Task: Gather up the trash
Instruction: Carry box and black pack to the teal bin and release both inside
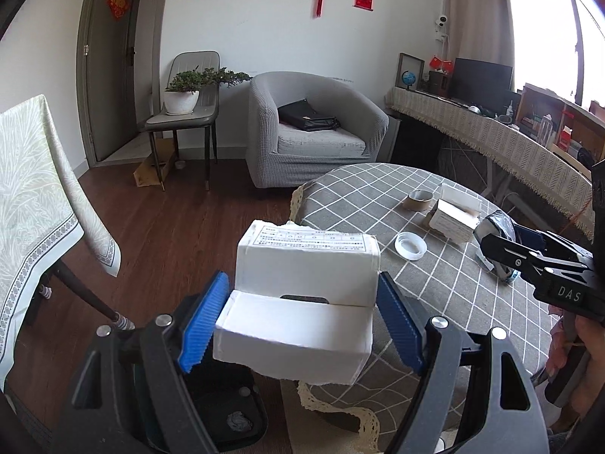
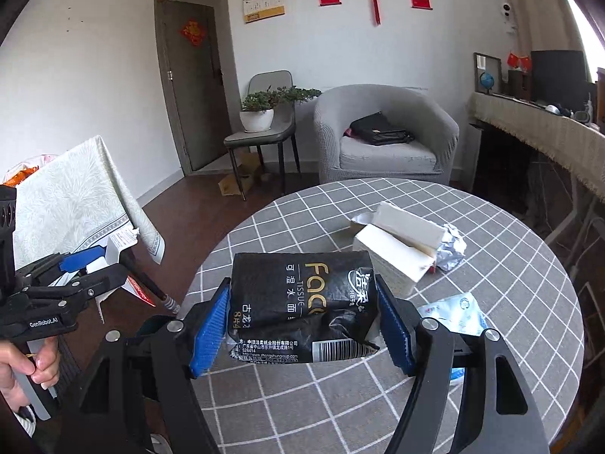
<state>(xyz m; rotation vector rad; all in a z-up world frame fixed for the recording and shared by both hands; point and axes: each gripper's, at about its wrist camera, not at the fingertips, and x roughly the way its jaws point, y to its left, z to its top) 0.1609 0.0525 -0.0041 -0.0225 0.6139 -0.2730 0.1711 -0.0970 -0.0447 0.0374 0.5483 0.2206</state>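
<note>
**Both grippers loaded over the table edge**

Your left gripper (image 1: 302,325) clamps a torn white box (image 1: 302,295) between its blue pads, printed label on top facing away, long axis across the fingers. Below them is the table (image 1: 435,276) edge and a black bin (image 1: 227,416). Your right gripper (image 2: 302,325) grips a black tissue pack (image 2: 302,302) reading "TISSUE", its long axis crosswise; open tabletop lies ahead.

Grey armchair (image 1: 314,128), potted plant (image 1: 185,90)
</note>
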